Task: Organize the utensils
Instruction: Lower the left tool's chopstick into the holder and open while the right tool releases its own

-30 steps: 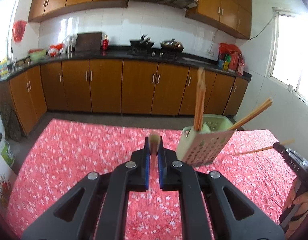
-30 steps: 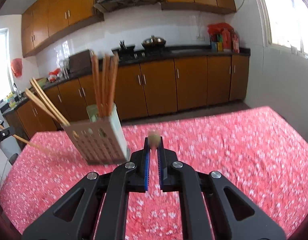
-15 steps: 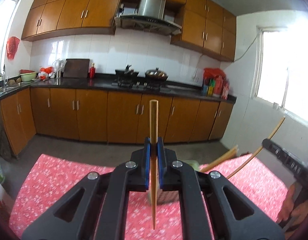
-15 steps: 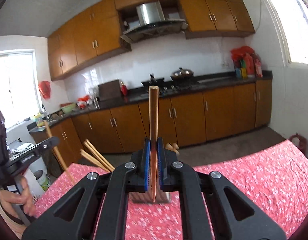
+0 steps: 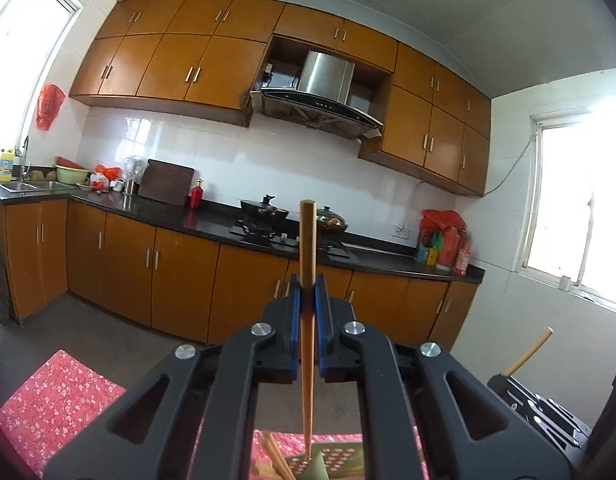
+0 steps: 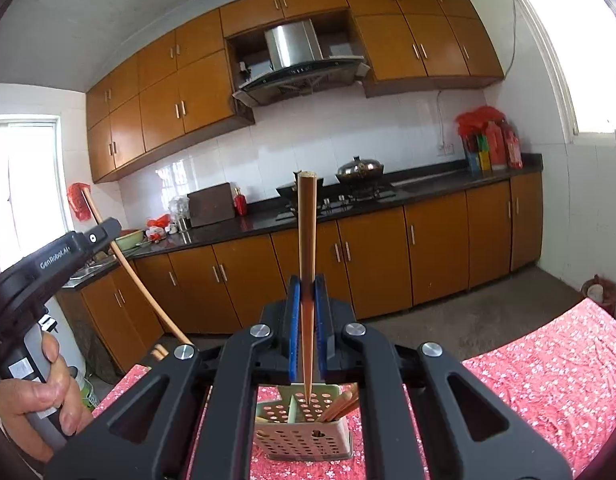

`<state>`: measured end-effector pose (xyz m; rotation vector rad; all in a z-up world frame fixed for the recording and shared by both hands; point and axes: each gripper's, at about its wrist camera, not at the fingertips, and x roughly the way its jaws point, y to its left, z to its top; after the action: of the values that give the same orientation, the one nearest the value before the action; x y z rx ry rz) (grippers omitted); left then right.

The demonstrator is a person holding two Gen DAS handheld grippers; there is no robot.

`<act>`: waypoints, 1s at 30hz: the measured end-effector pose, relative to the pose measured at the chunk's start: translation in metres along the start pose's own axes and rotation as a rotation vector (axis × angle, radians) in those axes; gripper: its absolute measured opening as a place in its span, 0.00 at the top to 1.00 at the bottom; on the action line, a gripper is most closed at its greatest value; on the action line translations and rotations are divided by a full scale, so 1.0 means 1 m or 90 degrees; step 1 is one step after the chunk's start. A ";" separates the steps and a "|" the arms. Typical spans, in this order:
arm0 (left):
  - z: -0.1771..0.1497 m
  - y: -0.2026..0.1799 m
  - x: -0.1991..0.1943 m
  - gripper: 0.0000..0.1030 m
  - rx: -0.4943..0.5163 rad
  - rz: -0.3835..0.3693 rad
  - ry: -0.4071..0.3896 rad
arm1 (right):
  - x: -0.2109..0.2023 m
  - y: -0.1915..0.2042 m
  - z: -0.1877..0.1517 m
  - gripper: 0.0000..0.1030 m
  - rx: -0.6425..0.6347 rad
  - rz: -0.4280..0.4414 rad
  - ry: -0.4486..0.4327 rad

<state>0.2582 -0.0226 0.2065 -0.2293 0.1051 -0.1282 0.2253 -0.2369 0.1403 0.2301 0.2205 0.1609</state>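
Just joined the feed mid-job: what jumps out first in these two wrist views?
Each gripper is shut on a single wooden chopstick held upright: the left gripper on its chopstick, the right gripper on its chopstick. Below the right one, on the red floral tablecloth, stands a perforated utensil holder already holding chopsticks. Behind runs a kitchen counter with orange-brown cabinets.

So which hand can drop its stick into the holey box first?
Probably the right gripper: its wooden chopstick points down over the pale green perforated holder, which is centred there. The left view shows only the holder's edge.
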 end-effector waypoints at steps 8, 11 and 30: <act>-0.038 0.010 0.033 0.92 -0.004 -0.003 0.054 | 0.024 -0.009 -0.022 0.92 0.019 0.001 0.050; -0.048 0.013 0.040 0.92 -0.004 -0.005 0.071 | 0.027 -0.007 -0.025 0.92 0.016 0.000 0.061; -0.043 0.025 0.025 0.68 0.006 -0.008 0.091 | 0.018 -0.009 -0.023 0.67 0.006 -0.020 0.069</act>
<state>0.2805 -0.0116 0.1564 -0.2109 0.2458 -0.1576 0.2385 -0.2375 0.1129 0.2276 0.3319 0.1419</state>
